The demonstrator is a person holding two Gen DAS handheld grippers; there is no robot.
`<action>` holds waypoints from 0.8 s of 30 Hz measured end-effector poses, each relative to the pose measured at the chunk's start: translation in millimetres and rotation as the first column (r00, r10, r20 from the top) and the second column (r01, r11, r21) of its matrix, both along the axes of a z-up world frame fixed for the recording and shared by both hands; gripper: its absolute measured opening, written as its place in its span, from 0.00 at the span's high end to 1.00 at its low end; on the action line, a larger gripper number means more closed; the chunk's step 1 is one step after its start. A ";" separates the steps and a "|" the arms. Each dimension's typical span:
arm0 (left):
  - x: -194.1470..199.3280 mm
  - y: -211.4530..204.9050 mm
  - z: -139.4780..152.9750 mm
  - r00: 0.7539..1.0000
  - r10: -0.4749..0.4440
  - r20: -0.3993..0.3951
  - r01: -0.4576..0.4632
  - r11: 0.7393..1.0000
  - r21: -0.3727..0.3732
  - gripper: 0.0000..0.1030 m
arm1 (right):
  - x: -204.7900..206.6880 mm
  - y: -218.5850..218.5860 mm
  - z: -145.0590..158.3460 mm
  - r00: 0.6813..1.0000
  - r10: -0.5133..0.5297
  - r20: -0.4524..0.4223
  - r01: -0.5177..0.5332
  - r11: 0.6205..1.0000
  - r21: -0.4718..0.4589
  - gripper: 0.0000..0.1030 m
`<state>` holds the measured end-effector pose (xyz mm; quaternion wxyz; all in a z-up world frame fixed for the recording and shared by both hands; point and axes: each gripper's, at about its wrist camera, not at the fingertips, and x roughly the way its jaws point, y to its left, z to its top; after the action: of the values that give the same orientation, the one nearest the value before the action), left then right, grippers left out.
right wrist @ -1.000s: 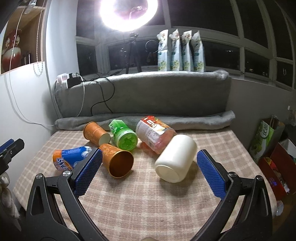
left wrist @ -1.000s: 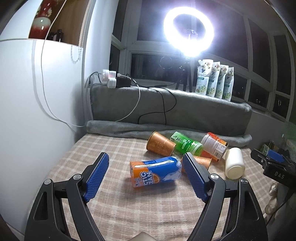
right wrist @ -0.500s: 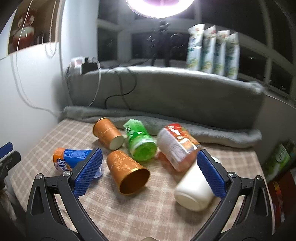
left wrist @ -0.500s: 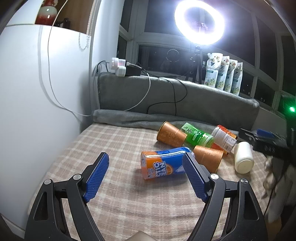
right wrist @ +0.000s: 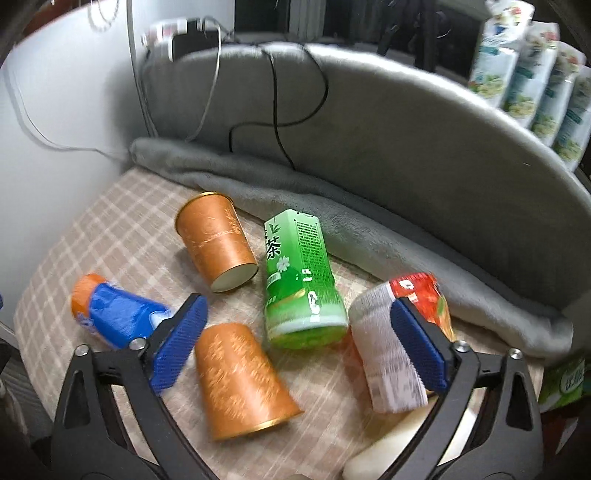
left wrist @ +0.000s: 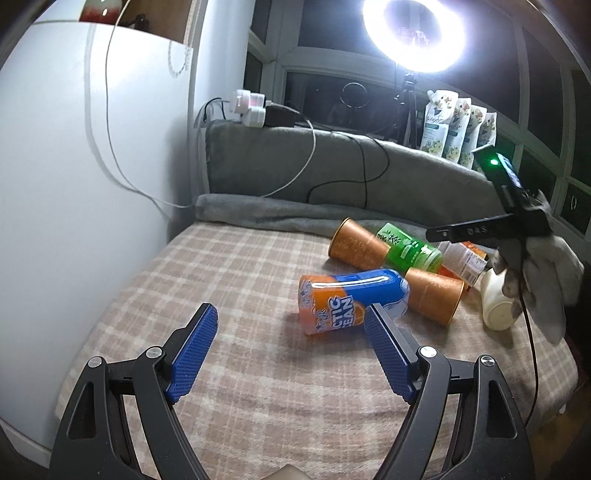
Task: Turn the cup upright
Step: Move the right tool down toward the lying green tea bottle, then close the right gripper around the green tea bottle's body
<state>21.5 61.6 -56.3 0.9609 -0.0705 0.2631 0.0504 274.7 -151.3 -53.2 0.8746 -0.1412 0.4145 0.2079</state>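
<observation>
Several cups lie on their sides on a checked cloth point(left wrist: 240, 280). In the right wrist view an orange cup point(right wrist: 240, 380) lies nearest, mouth toward me, a second orange cup point(right wrist: 216, 243) behind it, a green cup point(right wrist: 301, 280), a red-and-white cup point(right wrist: 391, 350), a blue-and-orange cup point(right wrist: 114, 314) and a white cup point(right wrist: 391, 446). My right gripper point(right wrist: 299, 347) is open, above the near orange cup and the green cup. My left gripper point(left wrist: 290, 350) is open and empty, just short of the blue-and-orange cup point(left wrist: 351, 299). The right gripper also shows in the left wrist view point(left wrist: 487, 229).
A grey padded backrest point(left wrist: 369, 173) and rolled grey blanket point(right wrist: 332, 192) close the far side. Cables point(left wrist: 314, 158) trail over the backrest. A white wall point(left wrist: 92, 184) stands at the left. A ring light point(left wrist: 413, 33) and pouches point(left wrist: 458, 129) stand behind.
My right gripper has moved forward and down over the cups, now close above the near orange cup. My left gripper drew back and left, so the cups sit farther right.
</observation>
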 end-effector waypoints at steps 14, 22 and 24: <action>1.2 21.0 -3.0 0.998 0.059 -0.002 -0.059 0.998 -0.017 0.21 | 56.8 39.2 -44.3 0.989 0.067 -0.134 -0.098 0.966 -0.238 0.14; 2.1 24.9 -4.1 0.998 0.070 -0.001 -0.070 0.997 -0.019 0.21 | 76.2 45.6 -55.8 0.977 0.086 -0.194 -0.135 0.956 -0.259 0.14; 2.1 25.0 -4.1 0.998 0.071 0.000 -0.071 0.997 -0.017 0.21 | 79.2 50.4 -60.5 0.974 0.094 -0.204 -0.148 0.952 -0.269 0.15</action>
<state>23.6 86.7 -60.4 0.9579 -0.0880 0.2607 0.0821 353.9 -101.0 -113.7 0.7877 -0.2695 0.5116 0.2124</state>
